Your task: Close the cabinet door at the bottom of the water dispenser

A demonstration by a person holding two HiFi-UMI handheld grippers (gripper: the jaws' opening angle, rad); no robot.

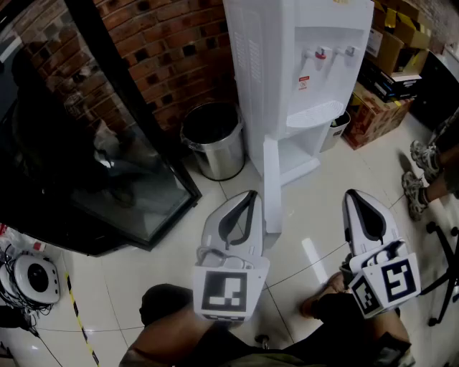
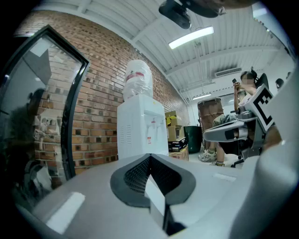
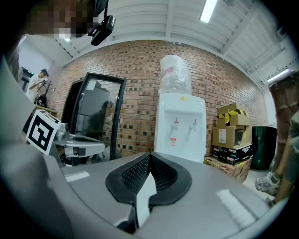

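Left gripper (image 1: 252,195), jaws shut on nothing, hovers nearest the open cabinet door (image 1: 271,188) — a white leaf standing edge-on at its 1 o'clock, swung out from the foot of the water dispenser (image 1: 287,79) at 12. Right gripper (image 1: 353,193), also closed and empty, has the door at its 10 o'clock. Steel bin (image 1: 214,143) at 11 and cardboard boxes (image 1: 374,115) at 2 stand apart — nothing appears to block the swing.

Wall: red brick wall (image 1: 165,50) at the back.
Floor: shiny white tiles (image 1: 315,244).
Light: long bright lamp (image 2: 191,37) on the white ceiling (image 2: 117,14).
Furniture: black glass case (image 1: 93,158) on the left, round metal bin (image 1: 213,143) beside it, cardboard boxes (image 1: 391,50) on the right.
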